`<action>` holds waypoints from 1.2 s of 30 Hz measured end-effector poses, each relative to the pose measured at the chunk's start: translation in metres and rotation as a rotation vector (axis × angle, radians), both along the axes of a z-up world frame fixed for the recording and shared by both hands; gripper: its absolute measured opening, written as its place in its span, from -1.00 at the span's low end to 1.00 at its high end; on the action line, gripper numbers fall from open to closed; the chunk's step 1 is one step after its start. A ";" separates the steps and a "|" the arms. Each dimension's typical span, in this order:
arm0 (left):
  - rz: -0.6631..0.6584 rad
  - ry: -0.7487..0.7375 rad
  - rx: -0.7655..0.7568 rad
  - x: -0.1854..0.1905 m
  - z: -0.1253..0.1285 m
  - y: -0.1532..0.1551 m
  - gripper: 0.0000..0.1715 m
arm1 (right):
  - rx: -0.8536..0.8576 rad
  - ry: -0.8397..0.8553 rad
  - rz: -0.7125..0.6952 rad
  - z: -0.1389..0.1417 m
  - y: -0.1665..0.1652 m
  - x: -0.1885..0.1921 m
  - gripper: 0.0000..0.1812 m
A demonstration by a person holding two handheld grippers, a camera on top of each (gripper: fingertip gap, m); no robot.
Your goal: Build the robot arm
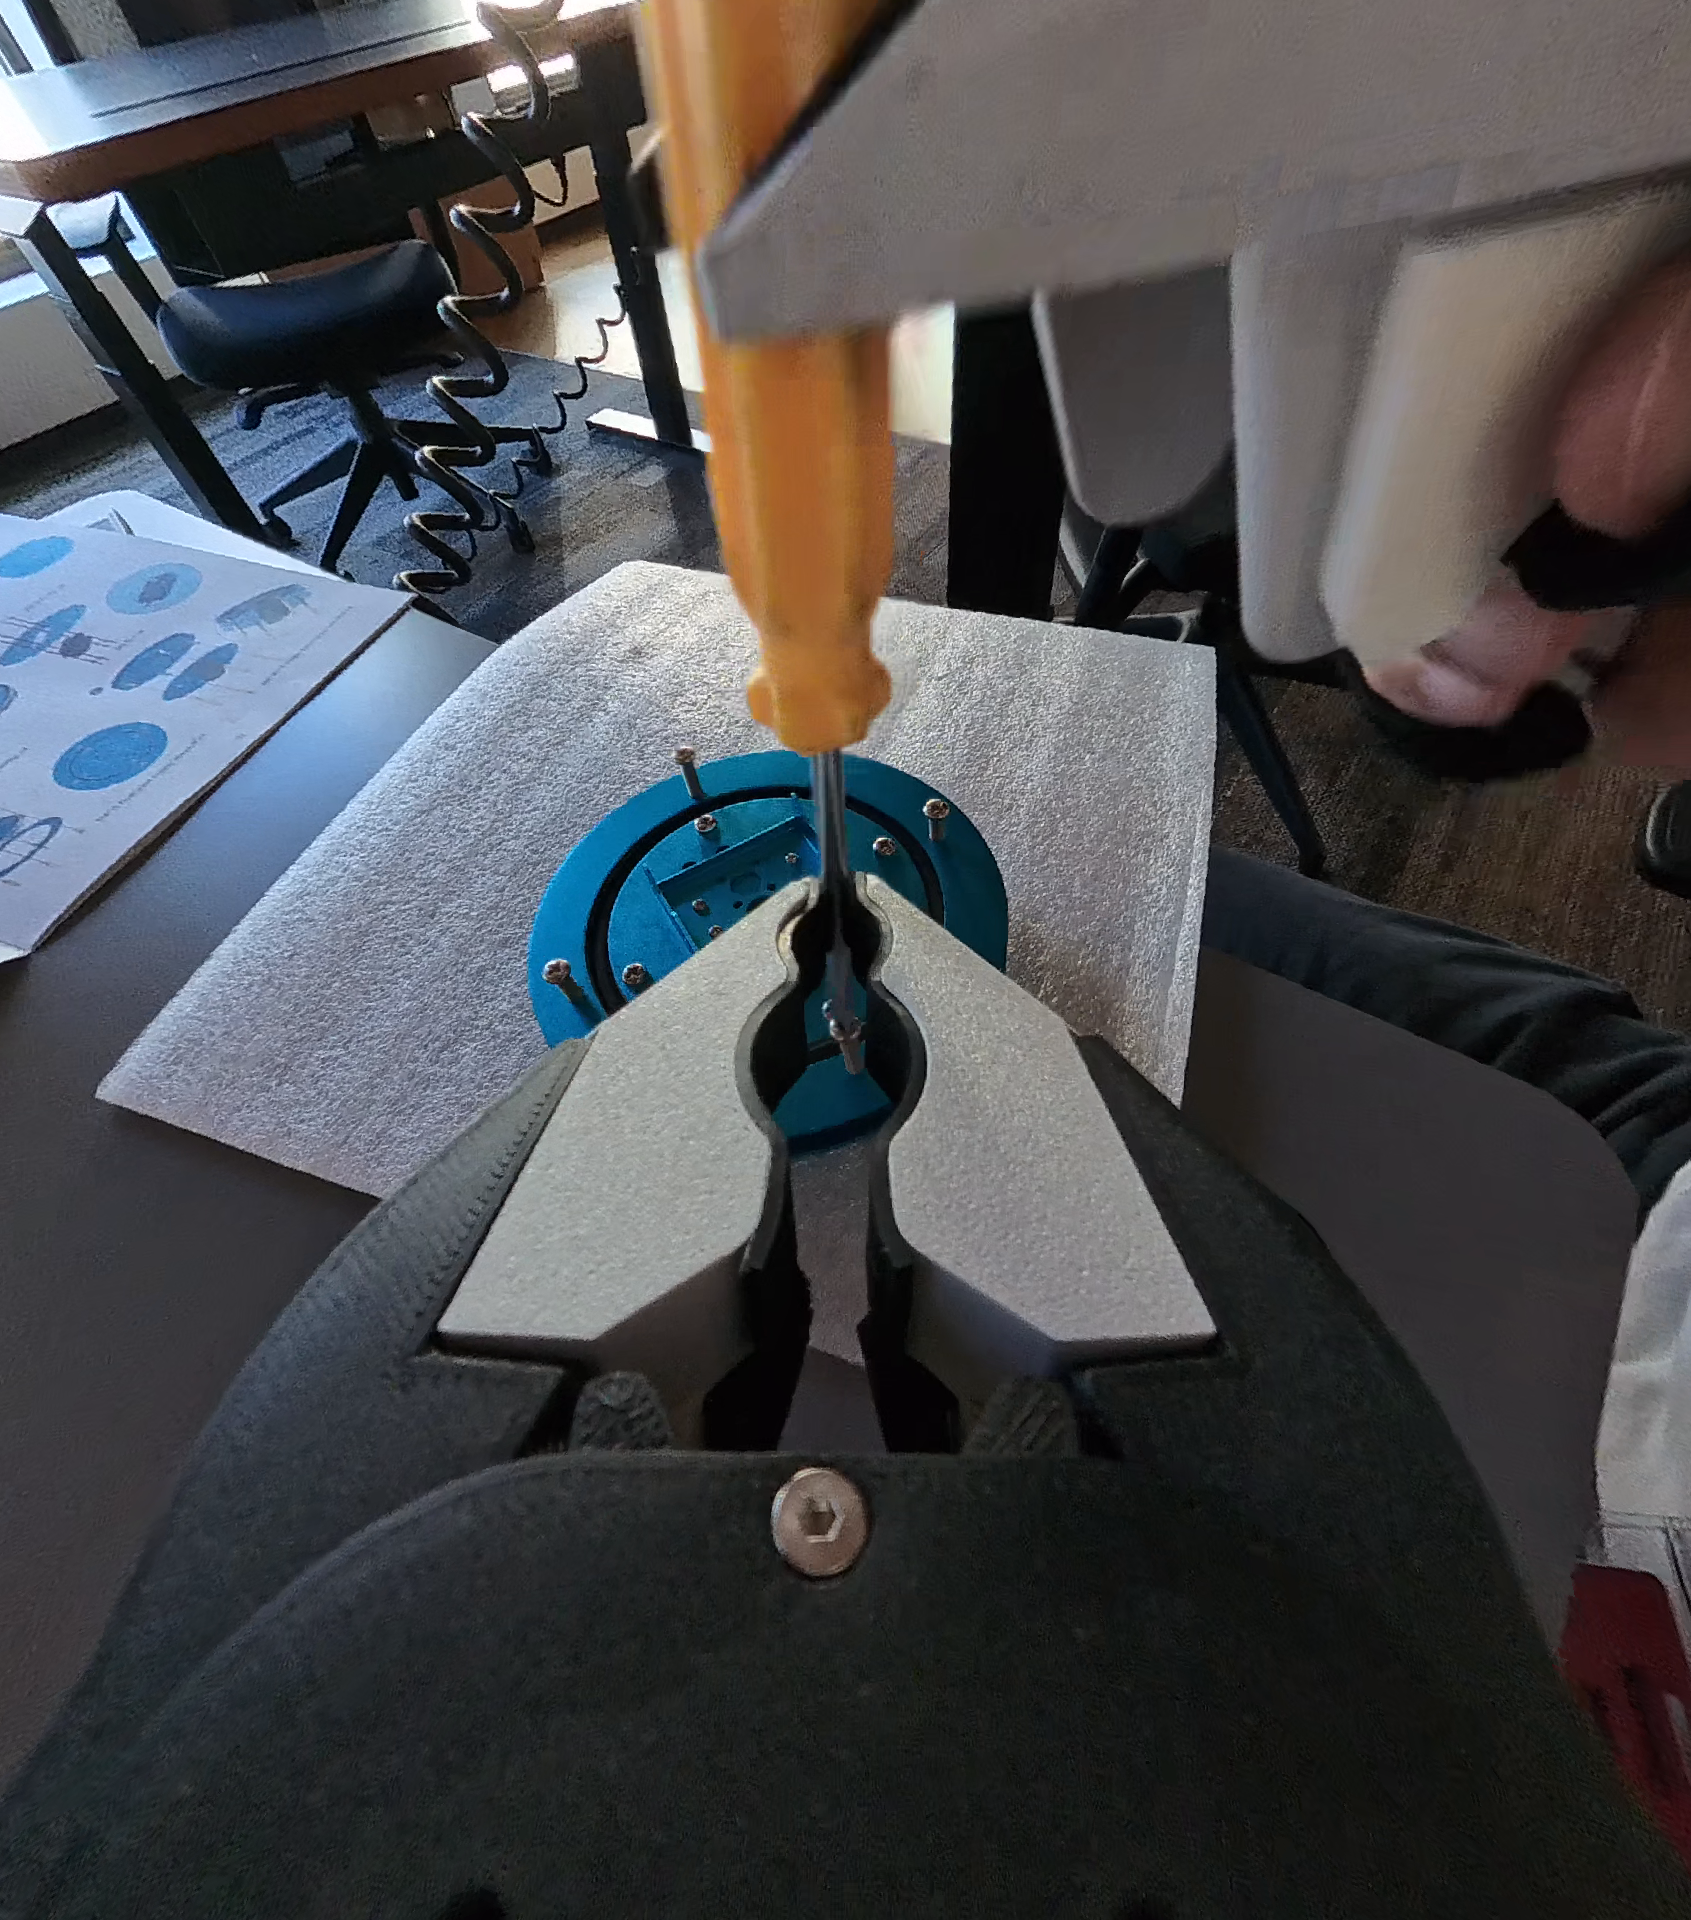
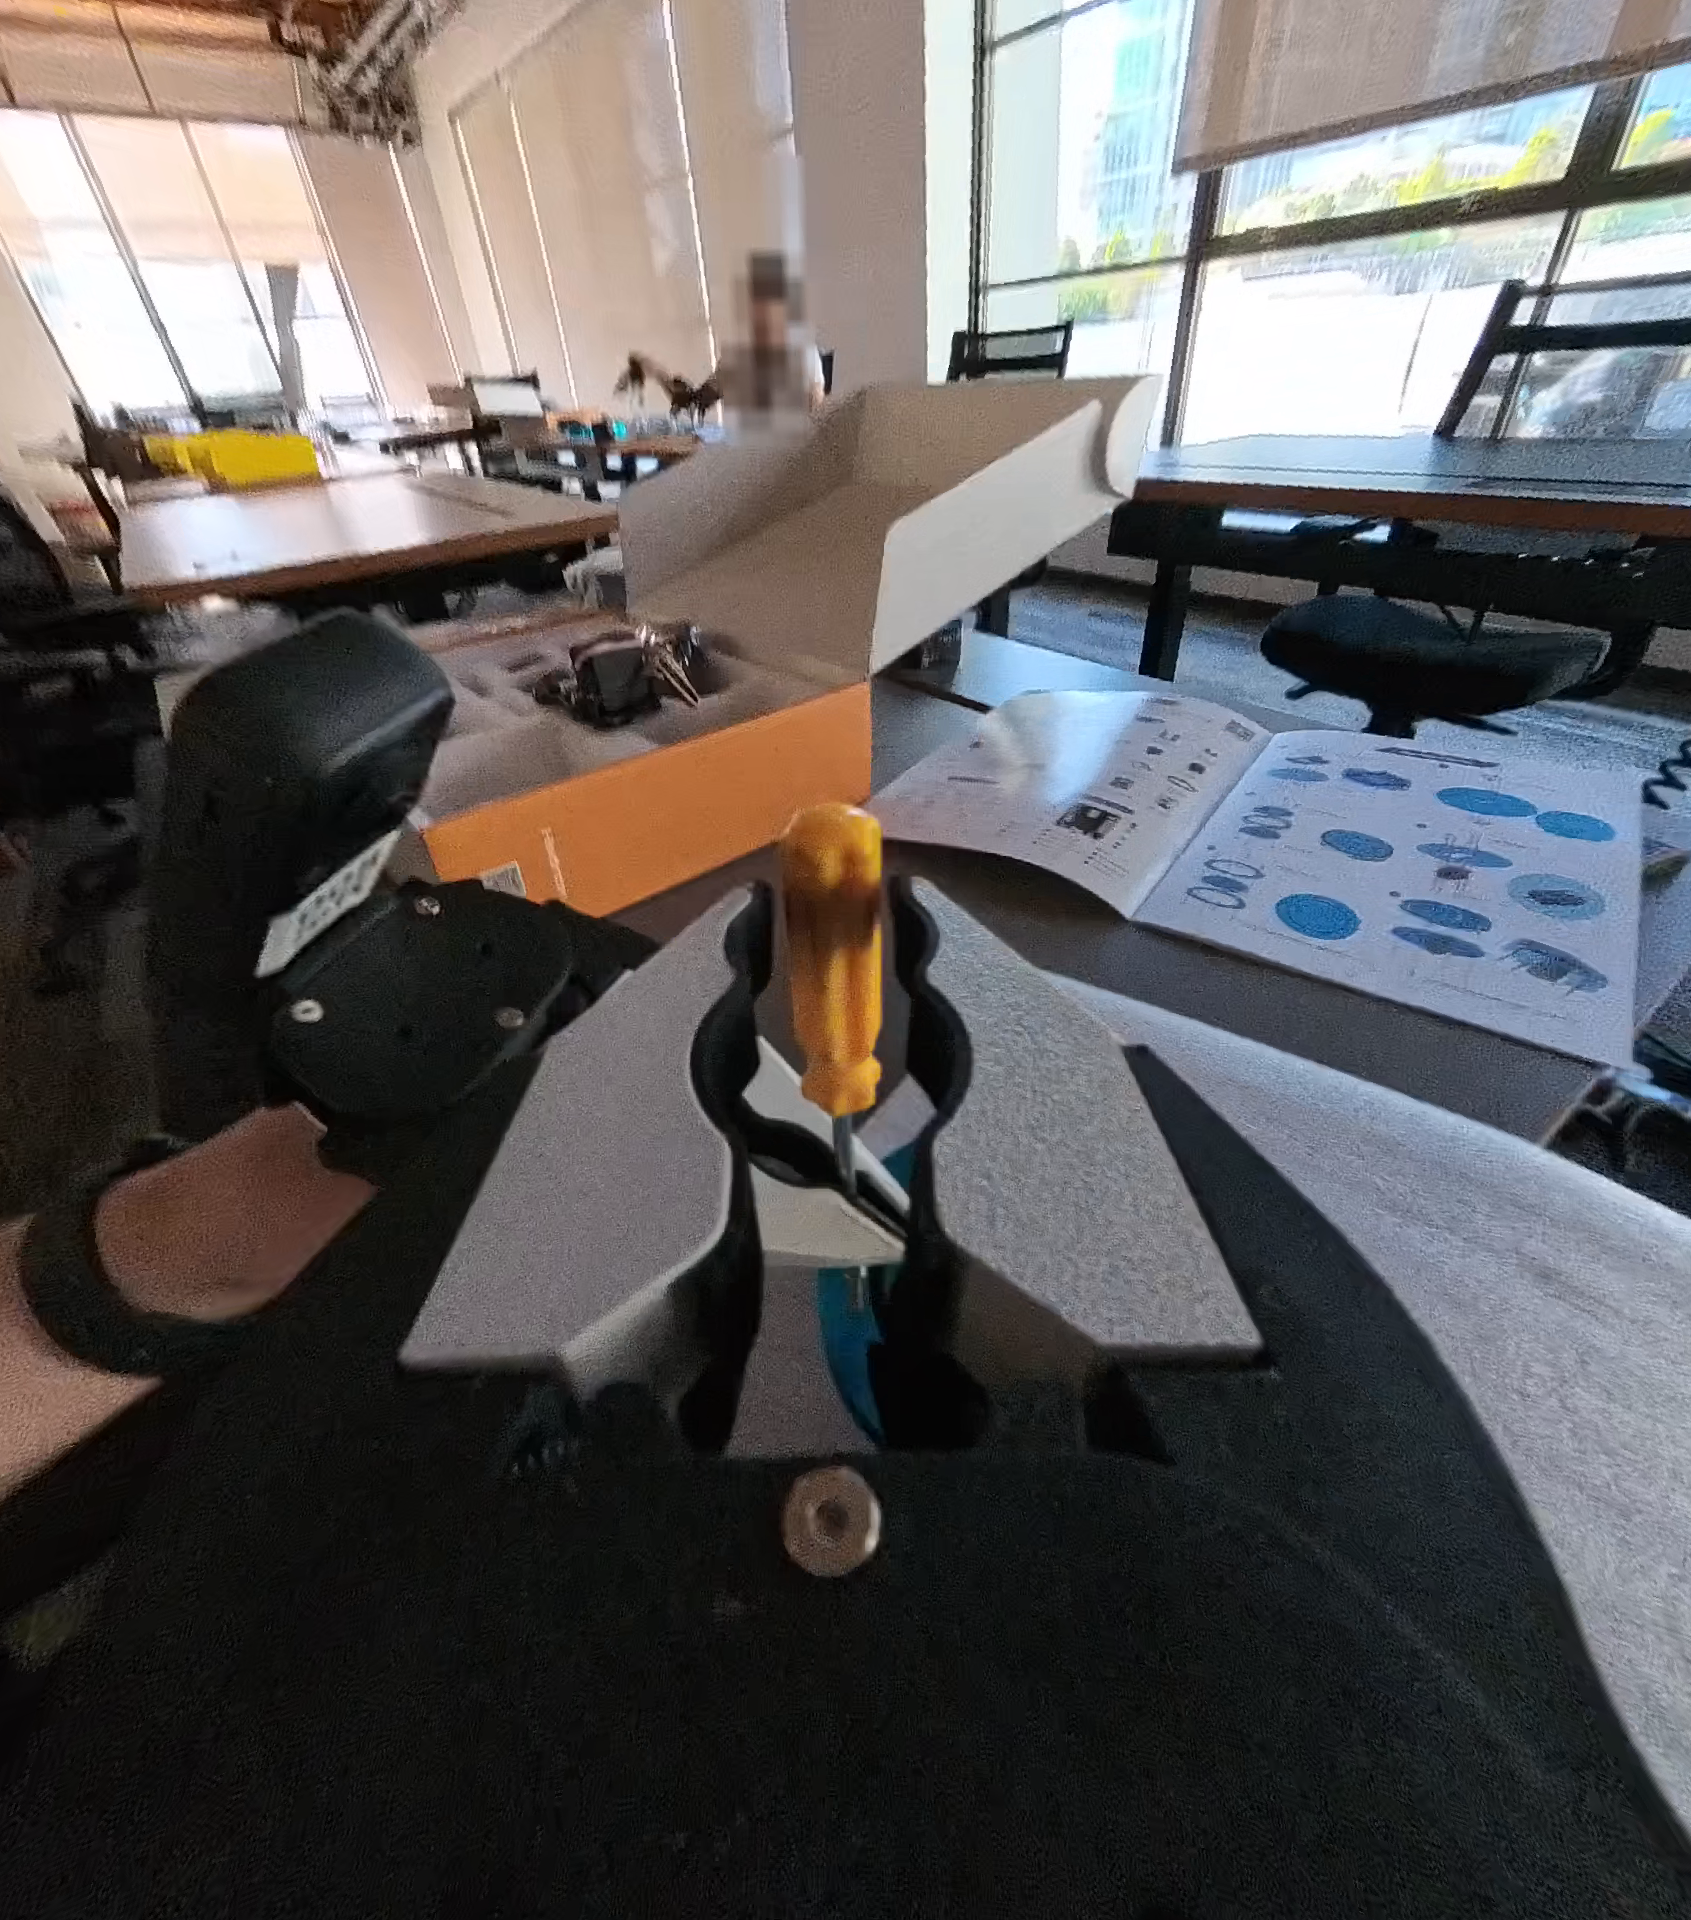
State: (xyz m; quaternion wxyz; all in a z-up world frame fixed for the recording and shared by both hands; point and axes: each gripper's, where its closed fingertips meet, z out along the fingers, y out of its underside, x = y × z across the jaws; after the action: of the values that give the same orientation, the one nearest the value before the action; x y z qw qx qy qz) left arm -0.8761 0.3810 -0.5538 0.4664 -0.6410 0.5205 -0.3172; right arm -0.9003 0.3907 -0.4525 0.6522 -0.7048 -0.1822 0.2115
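Left grey two-finger tool (image 1: 825,904) nearly closed, angled downward; right grey tool (image 2: 825,935) clamped (tips level, pointing forward).

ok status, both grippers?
Right gripper shut on orange-handled screwdriver. Left gripper shut around its metal shaft, over blue round metal plate. Screws standing proud.

Screwdriver (image 1: 799,416) handle glossy yellow plastic, shaft (image 1: 828,831) bright metal; blue disc (image 1: 966,883) satin anodised-looking metal with shiny steel screws (image 1: 934,819); foam sheet (image 1: 467,914) white, rough, matt; gripper fingers (image 1: 654,1122) grey grainy matt, black ribbed plastic body; booklet (image 2: 1392,862) smooth printed paper; box (image 2: 654,821) orange matt cardboard.
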 end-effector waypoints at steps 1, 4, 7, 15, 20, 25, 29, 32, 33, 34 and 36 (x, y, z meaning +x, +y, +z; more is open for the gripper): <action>-0.002 0.009 0.001 -0.001 0.000 -0.001 -0.98 | -0.015 -0.065 0.011 -0.002 0.004 0.002 -0.57; -0.002 0.010 0.006 -0.001 0.000 0.000 -0.98 | -0.041 -0.110 0.194 0.006 0.006 -0.004 -0.59; 0.005 -0.002 -0.007 0.000 0.000 0.002 -0.98 | -0.127 -0.054 0.251 0.003 0.010 -0.001 -0.81; 0.006 0.020 0.020 0.001 0.000 -0.001 -0.98 | -0.036 0.021 0.023 -0.005 -0.002 -0.008 -0.70; 0.003 0.009 0.004 -0.001 0.000 -0.001 -0.98 | -0.099 -0.017 0.299 0.003 -0.003 -0.007 -0.63; 0.031 0.010 -0.013 0.000 -0.001 0.005 -0.98 | -0.112 0.076 0.121 0.001 0.010 0.008 -0.81; 0.024 0.010 -0.007 0.000 -0.001 0.002 -0.98 | 0.014 0.034 -0.013 0.000 -0.003 -0.005 -0.81; 0.019 0.026 0.006 -0.002 -0.001 0.000 -0.98 | 0.002 -0.083 0.110 0.001 -0.002 -0.009 -0.55; 0.016 0.028 0.010 -0.002 -0.001 0.000 -0.98 | -0.022 -0.071 0.161 0.005 -0.001 -0.007 -0.47; 0.011 0.026 0.012 -0.002 -0.001 0.000 -0.98 | -0.043 -0.051 0.245 0.009 -0.003 -0.008 -0.55; 0.008 0.016 0.003 -0.001 -0.001 0.001 -0.98 | -0.123 -0.013 0.376 0.009 -0.008 -0.009 -0.82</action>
State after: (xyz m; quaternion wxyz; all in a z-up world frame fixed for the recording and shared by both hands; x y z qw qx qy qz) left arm -0.8767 0.3818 -0.5547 0.4643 -0.6450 0.5222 -0.3094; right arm -0.9096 0.3824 -0.4438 0.5556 -0.6983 -0.3015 0.3358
